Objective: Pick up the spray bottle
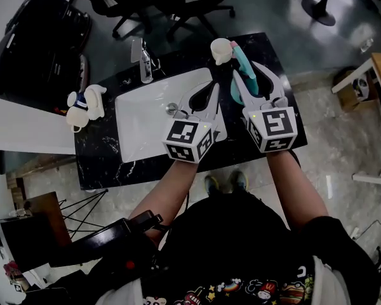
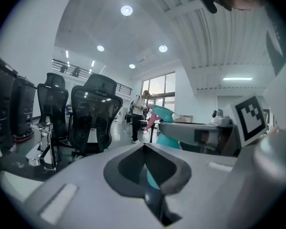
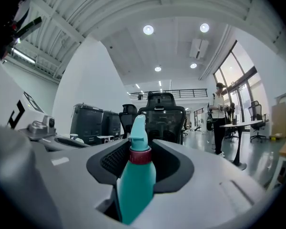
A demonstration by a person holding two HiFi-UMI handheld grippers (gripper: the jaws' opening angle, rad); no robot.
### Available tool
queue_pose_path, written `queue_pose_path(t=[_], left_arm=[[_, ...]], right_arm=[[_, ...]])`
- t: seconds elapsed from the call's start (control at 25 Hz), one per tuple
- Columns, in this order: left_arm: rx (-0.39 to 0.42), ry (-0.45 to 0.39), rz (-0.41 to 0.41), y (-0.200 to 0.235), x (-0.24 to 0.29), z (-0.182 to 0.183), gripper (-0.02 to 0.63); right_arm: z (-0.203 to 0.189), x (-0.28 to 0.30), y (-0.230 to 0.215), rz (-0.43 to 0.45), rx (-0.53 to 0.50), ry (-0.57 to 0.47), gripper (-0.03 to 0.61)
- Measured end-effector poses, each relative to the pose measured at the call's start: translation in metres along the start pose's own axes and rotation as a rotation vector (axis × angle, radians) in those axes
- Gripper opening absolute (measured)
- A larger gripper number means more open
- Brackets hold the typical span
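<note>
My right hand-held gripper is clamped on the teal spray bottle, which stands upright toward 1 o'clock over the desk. The left hand-held gripper is closed and empty. I judge the bottle light, smooth plastic, probably slippery, so I'd grip the body below the red collar.

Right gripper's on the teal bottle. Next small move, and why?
Probably a short, straight lift. The right gripper is shut on the teal plastic spray bottle, which stands upright between its jaws. In the head view, a white rounded object sits close beside the nozzle, so up looks safer than sideways. The left gripper is shut and empty.
</note>
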State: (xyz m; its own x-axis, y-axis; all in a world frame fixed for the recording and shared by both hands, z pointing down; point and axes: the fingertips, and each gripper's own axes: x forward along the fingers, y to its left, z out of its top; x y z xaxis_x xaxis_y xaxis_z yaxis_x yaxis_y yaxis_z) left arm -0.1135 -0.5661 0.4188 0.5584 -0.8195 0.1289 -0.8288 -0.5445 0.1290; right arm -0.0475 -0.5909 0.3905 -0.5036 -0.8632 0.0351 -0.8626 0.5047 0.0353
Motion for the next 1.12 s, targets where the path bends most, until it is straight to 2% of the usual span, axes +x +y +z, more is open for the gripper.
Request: queue_pose_path(t=[0.28, 0.52, 1.12], left_arm=[[0.027, -0.044, -0.044, -0.030, -0.008, 0.020, 0.000], [0.046, -0.073, -0.057, -0.048, -0.018, 0.033, 0.000], [0.058, -0.110, -0.010, -0.061, -0.045, 0.044, 0.000]], right_arm=[[0.031, -0.057, 0.015, -0.028, -0.028, -0.050, 0.172], [0.039, -0.090, 0.002, -0.084, -0.021, -0.061, 0.170], [0.035, -0.109, -0.004, -0.078, 0.011, -0.066, 0.169]])
